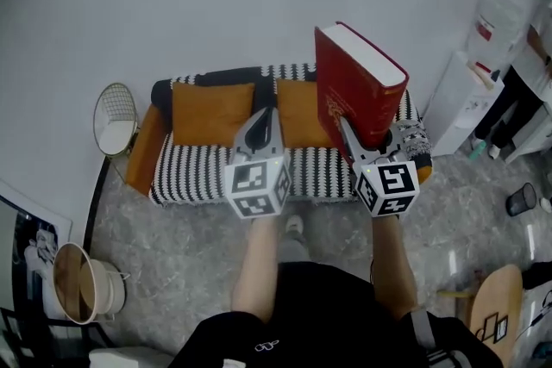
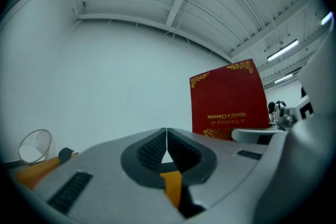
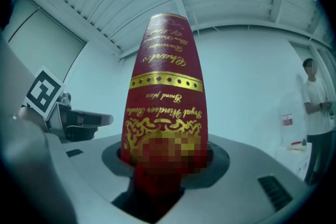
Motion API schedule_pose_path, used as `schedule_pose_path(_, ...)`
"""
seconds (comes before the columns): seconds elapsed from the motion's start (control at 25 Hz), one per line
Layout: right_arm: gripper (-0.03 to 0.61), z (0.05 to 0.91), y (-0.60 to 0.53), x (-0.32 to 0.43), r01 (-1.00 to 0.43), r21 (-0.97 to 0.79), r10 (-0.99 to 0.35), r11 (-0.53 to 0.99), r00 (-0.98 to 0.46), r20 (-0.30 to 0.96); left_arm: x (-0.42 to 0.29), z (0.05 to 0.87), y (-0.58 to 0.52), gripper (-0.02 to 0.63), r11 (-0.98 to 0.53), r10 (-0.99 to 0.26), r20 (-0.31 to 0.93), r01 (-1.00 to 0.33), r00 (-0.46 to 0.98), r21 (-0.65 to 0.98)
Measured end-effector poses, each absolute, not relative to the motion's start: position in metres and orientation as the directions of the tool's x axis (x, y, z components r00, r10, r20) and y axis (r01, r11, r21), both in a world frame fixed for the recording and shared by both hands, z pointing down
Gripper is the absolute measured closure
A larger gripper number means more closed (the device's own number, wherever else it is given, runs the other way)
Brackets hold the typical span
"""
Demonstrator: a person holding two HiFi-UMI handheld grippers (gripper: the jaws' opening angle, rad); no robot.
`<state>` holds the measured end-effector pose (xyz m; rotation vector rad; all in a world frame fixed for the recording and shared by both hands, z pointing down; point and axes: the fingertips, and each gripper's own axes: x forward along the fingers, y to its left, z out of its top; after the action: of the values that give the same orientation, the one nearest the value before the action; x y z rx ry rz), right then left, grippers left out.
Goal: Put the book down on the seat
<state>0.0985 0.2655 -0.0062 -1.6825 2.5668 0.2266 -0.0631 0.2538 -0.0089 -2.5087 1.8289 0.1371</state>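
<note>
Gripping: book (image 1: 358, 86) is clamped at its lower end by R gripper (image 1: 366, 138), jaws pressed on both covers.
Book: thick, red w/ gold print; stands upright in the air over the sofa's (image 1: 142, 149) right half, clear of the seat (image 1: 203, 175).
Book, R gripper view: spine (image 3: 165, 86) fills the gap btw the jaws of R gripper (image 3: 165, 161).
Book, L gripper view: cover (image 2: 228, 99) shows w/ lettering upside down.
L gripper (image 1: 263, 118): jaws together, nothing btw them (image 2: 167, 136); just left of book, apart from it.
Seat: black-white stripes, two orange cushions (image 1: 211, 112) against the back.
Nearby: wire basket (image 1: 115, 116) at sofa's left end; grey floor (image 1: 164, 246).
People: holder's forearms (image 1: 259, 267) reach toward sofa; another person (image 3: 315, 107) stands far right.
</note>
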Motion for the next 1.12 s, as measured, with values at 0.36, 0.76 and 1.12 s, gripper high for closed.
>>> schedule_pose_path(0.36,0.368,0.033,0.166,0.050,-0.902,0.016,-0.901,0.432,-0.433,-0.035,-0.114,0.026,0.168,0.600,-0.264,-0.964,0.027,-0.963,0.265,0.054)
schedule_pose_path(0.76,0.367,0.055,0.063,0.031,-0.911,0.001,-0.910,0.412,-0.412,0.037,-0.122,0.050,0.065,0.600,-0.309,-0.944,0.078,-0.942,0.320,0.130)
schedule_pose_path(1.12,0.367,0.048,-0.015,0.040,-0.931,0.050,-0.930,0.363,-0.358,0.079,-0.096,0.056,-0.028,0.600,-0.396,-0.904,0.083,-0.895,0.419,0.205)
